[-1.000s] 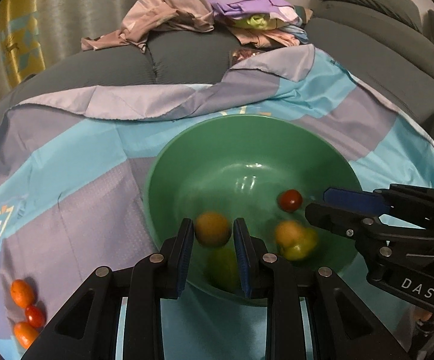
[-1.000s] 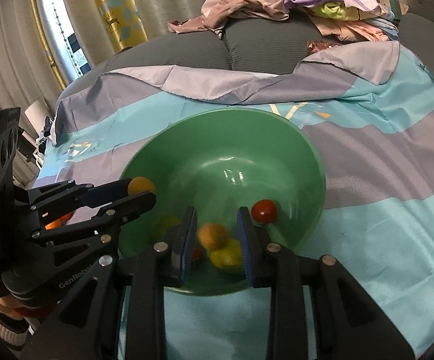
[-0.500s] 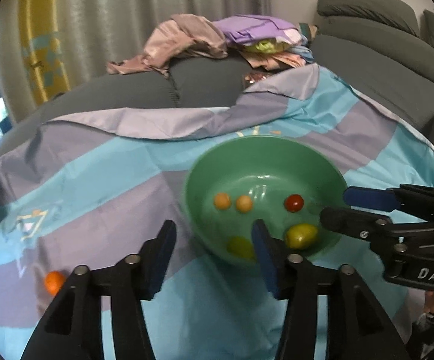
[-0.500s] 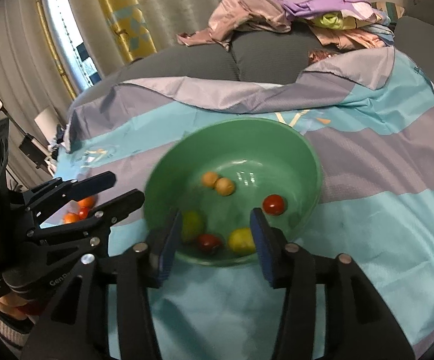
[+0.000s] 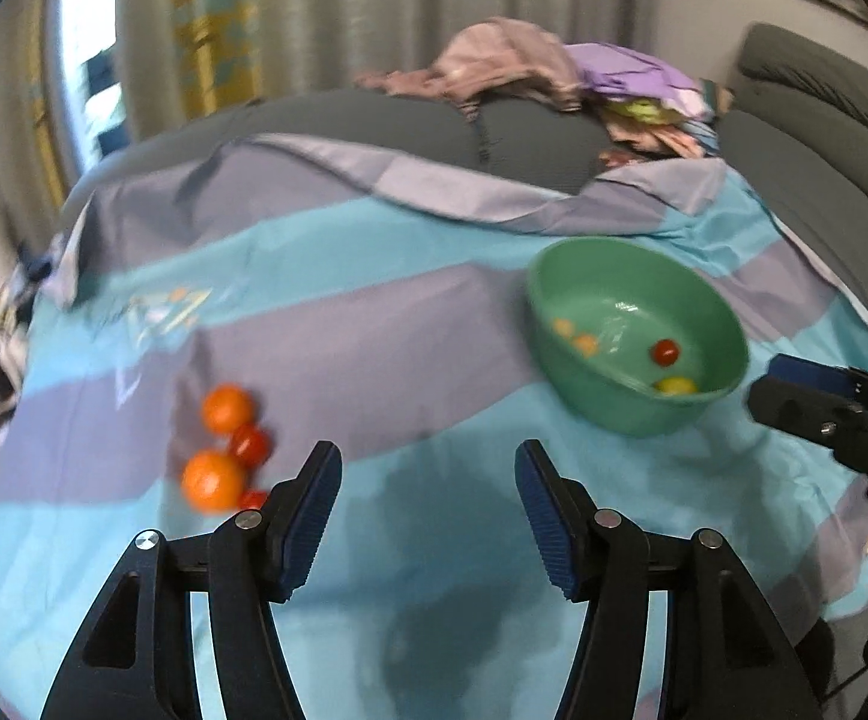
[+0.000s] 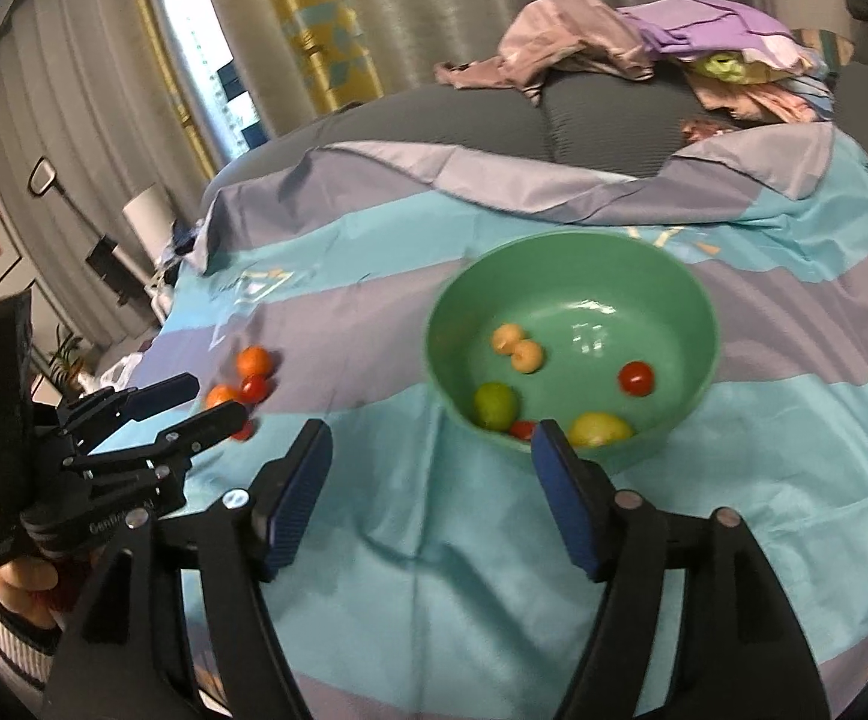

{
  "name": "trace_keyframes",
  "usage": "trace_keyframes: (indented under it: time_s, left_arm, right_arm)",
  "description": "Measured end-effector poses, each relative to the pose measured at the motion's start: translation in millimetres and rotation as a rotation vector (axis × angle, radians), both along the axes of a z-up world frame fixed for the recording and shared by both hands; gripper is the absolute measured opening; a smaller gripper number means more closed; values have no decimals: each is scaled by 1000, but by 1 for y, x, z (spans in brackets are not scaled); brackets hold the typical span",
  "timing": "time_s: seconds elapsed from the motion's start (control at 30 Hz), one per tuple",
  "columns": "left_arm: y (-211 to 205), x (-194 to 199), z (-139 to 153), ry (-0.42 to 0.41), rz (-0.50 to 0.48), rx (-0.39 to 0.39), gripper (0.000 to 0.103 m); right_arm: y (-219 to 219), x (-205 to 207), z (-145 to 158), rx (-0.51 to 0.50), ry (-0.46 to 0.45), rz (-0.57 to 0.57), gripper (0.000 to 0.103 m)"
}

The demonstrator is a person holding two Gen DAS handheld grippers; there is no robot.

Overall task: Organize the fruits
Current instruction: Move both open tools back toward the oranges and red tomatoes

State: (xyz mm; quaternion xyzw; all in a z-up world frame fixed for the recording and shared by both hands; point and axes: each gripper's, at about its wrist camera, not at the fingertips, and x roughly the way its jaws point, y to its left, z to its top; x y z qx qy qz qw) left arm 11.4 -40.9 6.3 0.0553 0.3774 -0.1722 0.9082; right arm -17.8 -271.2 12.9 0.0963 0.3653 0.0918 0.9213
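6 fruits lie in the green bowl (image 6: 572,276) on the striped sheet (image 6: 764,420) — 4 more, 2 oranges (image 5: 227,409) and 2 tomatoes (image 5: 251,445), cluster well left of it. Left gripper (image 5: 428,510) and right gripper (image 6: 434,486) both gape, holding nothing.

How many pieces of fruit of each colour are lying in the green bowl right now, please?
In the green bowl:
Pale orange: 2
Red: 2
Green: 1
Yellow: 1
Total: 6
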Motion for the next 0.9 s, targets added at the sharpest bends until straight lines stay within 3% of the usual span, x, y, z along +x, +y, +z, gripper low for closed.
trace_keyframes:
  time_s: [0.17, 0.5, 0.9]
  left_arm:
    - [45, -10, -11, 40, 94, -53, 60]
    - [118, -25, -33, 91, 241, -87, 60]
    - [113, -1, -54, 153, 185, -155, 60]
  right_arm:
    - [20, -2, -2, -5, 17, 50, 69]
    - [49, -1, -16, -24, 71, 131, 69]
    - [63, 11, -34, -13, 125, 163, 69]
